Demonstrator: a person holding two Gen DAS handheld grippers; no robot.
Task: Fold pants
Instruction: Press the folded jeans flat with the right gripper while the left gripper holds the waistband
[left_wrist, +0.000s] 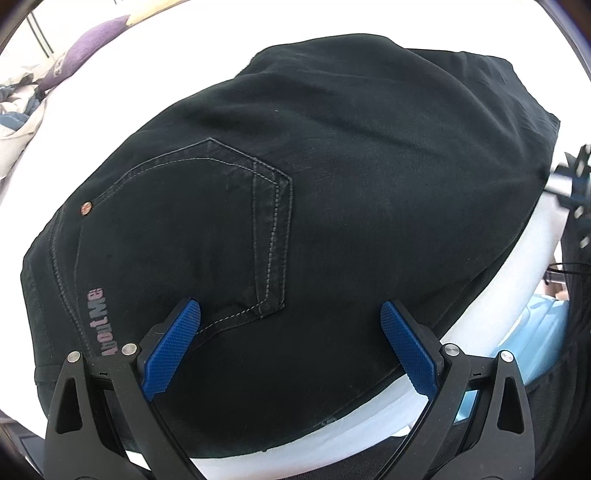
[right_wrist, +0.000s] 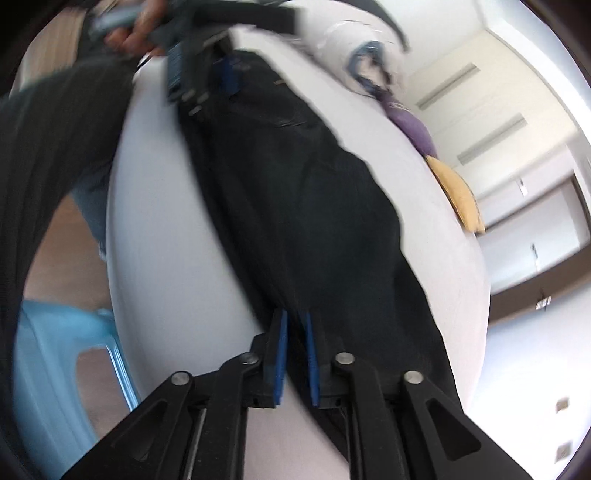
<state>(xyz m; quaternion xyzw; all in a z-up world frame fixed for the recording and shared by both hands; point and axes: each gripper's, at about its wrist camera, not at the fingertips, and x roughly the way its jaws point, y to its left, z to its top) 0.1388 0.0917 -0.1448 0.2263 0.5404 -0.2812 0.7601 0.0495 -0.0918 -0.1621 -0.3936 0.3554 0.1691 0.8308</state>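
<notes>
Black pants (left_wrist: 332, 177) lie flat on a white bed (left_wrist: 480, 302), back pocket up, with an "AboutMe" label near the waist. My left gripper (left_wrist: 290, 314) is open, its blue pads spread above the seat of the pants near the pocket. In the right wrist view the pants (right_wrist: 314, 206) stretch along the bed. My right gripper (right_wrist: 295, 325) is shut on the leg end of the pants. The left gripper (right_wrist: 207, 70) shows blurred at the far waist end, with a hand on it.
A purple pillow (left_wrist: 96, 44) and rumpled bedding (left_wrist: 18, 110) lie at the far left. A light blue plastic stool (right_wrist: 55, 362) stands beside the bed (right_wrist: 159, 229). A yellow cushion (right_wrist: 458, 195) and purple pillow (right_wrist: 410, 125) lie along the far bed edge. Wardrobe doors (right_wrist: 498, 122) stand beyond.
</notes>
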